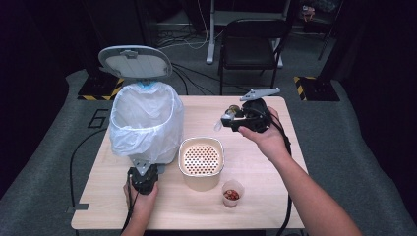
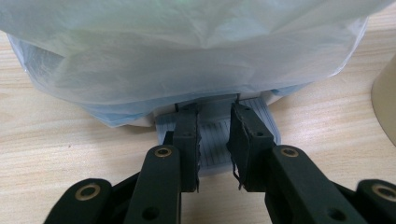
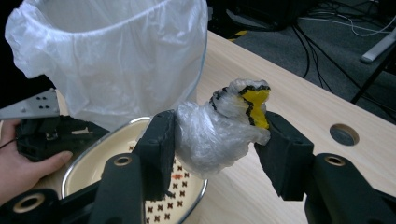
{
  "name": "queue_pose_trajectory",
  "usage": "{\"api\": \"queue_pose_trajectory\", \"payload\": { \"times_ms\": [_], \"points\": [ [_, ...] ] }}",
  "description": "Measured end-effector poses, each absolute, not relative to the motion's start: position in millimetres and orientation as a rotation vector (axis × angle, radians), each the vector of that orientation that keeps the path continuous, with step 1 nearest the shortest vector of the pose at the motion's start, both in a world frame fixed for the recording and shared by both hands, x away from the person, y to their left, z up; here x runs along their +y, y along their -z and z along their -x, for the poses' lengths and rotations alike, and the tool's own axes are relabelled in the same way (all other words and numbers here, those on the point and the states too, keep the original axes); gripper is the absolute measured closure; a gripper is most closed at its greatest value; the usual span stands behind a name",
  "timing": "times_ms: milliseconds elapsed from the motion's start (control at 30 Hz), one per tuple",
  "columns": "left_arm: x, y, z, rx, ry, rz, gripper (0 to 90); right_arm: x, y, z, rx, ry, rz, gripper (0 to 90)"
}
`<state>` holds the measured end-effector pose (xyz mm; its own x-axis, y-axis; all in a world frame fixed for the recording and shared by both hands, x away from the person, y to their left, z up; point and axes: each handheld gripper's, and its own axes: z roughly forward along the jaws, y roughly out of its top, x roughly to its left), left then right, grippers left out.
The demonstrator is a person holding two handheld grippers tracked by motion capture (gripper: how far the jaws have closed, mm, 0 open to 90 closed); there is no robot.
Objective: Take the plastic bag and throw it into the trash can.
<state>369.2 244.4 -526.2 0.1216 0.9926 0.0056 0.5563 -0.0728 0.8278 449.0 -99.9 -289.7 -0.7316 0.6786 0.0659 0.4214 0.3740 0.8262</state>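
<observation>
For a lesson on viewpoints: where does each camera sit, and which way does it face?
High view: above the table's near edge, facing forward and down; both forearms show.
Left gripper view: on the left gripper, facing the white bag-lined pedal bin; black jaws on its pedal.
Right gripper view: on the right gripper, holding a crumpled plastic wrapper.
Shared: the bin.

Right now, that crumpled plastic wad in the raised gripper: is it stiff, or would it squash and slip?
Probably soft: the crumpled plastic wad bulges between the right gripper pads, so it squashes. It looks light, mostly thin film. Its glossy, wrinkled skin could slip if the grip loosens.
</observation>
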Motion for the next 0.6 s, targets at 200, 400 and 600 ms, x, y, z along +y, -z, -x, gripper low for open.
{"api": "queue_pose_trajectory", "payload": {
  "times_ms": [200, 400, 600],
  "points": [
    [244, 526, -369, 1.516, -0.809, -1.714, 72.8, -82, 279, -457, 2.37, -1.306, -0.935, 48.5],
    [244, 526, -369, 1.515, -0.809, -1.715, 72.8, -63, 270, -459, 2.386, -1.32, -0.887, 48.6],
    [245, 526, -369, 1.514, -0.812, -1.715, 72.9, -43, 265, -460, 2.41, -1.332, -0.836, 48.6]
  ]
}}
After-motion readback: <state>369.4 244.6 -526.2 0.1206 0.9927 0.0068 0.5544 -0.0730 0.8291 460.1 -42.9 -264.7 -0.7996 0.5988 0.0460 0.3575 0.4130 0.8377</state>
